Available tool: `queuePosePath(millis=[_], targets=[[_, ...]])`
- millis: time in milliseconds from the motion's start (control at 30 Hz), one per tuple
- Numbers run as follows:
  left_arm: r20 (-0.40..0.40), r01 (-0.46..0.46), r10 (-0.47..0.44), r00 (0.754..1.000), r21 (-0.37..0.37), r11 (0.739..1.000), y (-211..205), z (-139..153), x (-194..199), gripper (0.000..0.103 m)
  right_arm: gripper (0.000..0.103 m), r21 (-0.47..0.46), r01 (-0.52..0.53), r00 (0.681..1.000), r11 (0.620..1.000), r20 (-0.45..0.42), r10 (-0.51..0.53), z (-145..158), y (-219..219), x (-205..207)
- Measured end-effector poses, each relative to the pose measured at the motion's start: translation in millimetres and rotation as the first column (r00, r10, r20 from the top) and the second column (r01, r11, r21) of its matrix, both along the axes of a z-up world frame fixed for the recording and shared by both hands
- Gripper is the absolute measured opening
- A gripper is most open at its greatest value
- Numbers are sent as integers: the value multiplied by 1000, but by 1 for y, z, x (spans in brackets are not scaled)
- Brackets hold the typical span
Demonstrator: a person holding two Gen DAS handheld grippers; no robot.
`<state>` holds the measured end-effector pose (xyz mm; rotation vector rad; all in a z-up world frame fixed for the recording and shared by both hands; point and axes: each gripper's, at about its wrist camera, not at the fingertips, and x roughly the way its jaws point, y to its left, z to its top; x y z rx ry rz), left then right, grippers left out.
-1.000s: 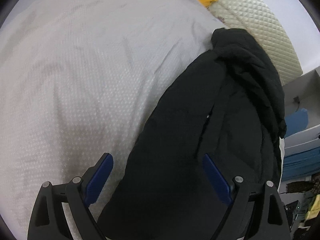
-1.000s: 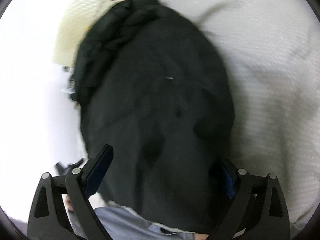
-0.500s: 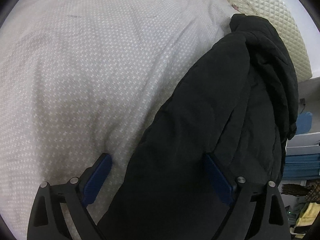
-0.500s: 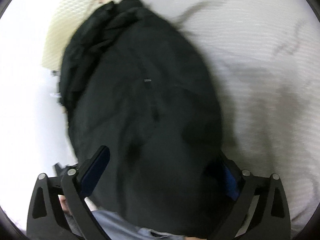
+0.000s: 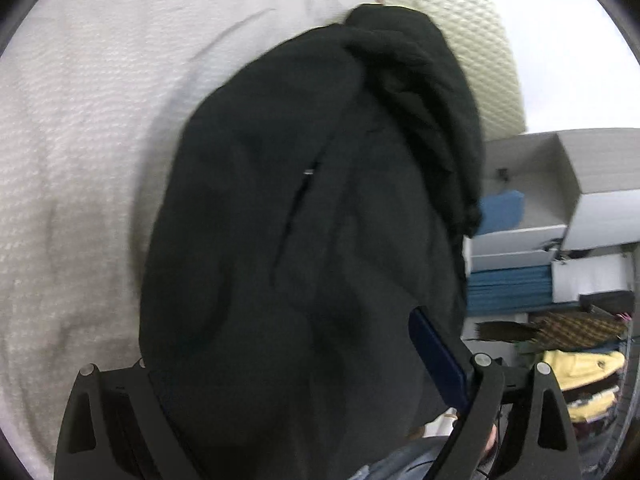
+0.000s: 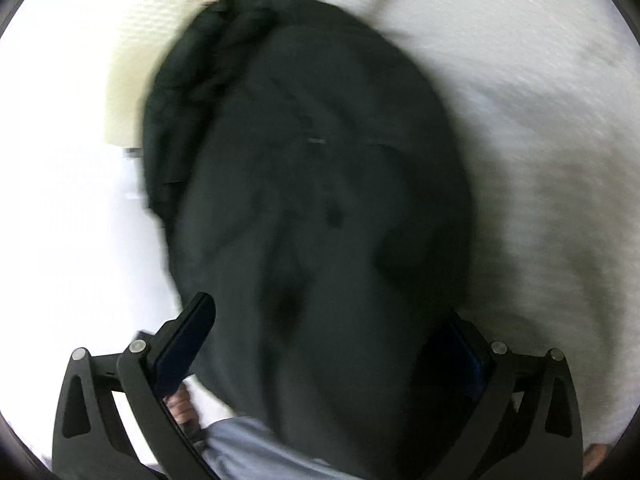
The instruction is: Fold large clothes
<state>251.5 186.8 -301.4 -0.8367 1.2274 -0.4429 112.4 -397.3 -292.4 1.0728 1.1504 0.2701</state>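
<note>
A large black jacket (image 5: 304, 216) lies bunched lengthwise on a white textured bedspread (image 5: 80, 152). It also fills the middle of the right wrist view (image 6: 320, 200), which is blurred. My left gripper (image 5: 288, 364) is open, its jaws wide apart, with the jacket's near end between them; its left finger is hidden under the cloth. My right gripper (image 6: 332, 340) is open too, jaws wide on either side of the jacket's near end. Neither grips the cloth.
A cream quilted pillow (image 5: 452, 28) lies at the jacket's far end. Past the bed's right edge stand grey boxes (image 5: 560, 184), blue items (image 5: 508, 284) and yellow clothes (image 5: 580, 368). The person's light blue clothing (image 6: 256, 452) shows at the bottom.
Both grippers have shifted over the jacket; the left view has swung right so the jacket now covers its left finger and the shelves show. Both stay open.
</note>
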Motion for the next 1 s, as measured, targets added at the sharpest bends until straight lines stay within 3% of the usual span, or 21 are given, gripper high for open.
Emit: queuePosePath(millis=[133, 300, 333, 400, 433, 500, 600, 700, 867, 1000], targets=[[13, 25, -25, 1000, 10, 1000, -10, -2, 9, 94, 97, 12, -14, 994, 1000, 107, 12, 19, 4, 3], [5, 73, -73, 997, 41, 997, -14, -8, 10, 90, 67, -15, 5, 1000, 1000, 10, -4, -2, -2, 0], [0, 82, -82, 997, 60, 995, -16, -10, 10, 87, 63, -22, 10, 1000, 1000, -8, -10, -6, -2, -1], [-12, 98, -97, 995, 103, 990, -16, -11, 10, 69, 36, -41, 24, 999, 999, -24, -25, -7, -5, -1], [-12, 99, -99, 995, 103, 990, -14, -11, 8, 66, 32, -55, 30, 999, 998, -23, -31, -5, -6, -2], [4, 98, -99, 995, 111, 989, -15, -7, 4, 49, 23, -89, 26, 1000, 996, -8, -27, 2, -4, -1], [43, 108, -116, 992, 160, 981, -21, 6, -5, 32, 17, -131, -6, 997, 991, 80, 17, 25, 1, -1], [116, 71, -84, 990, 115, 991, -19, 26, -20, 19, 14, -137, 6, 985, 991, 169, 18, 45, 1, -3], [163, 29, -49, 985, 125, 992, -18, 51, -41, 11, 12, -141, 31, 977, 990, 214, 0, 56, -1, -15], [208, 8, -21, 978, 65, 998, -4, 75, -65, 7, 10, -124, 64, 966, 990, 258, -30, 70, -8, -27]])
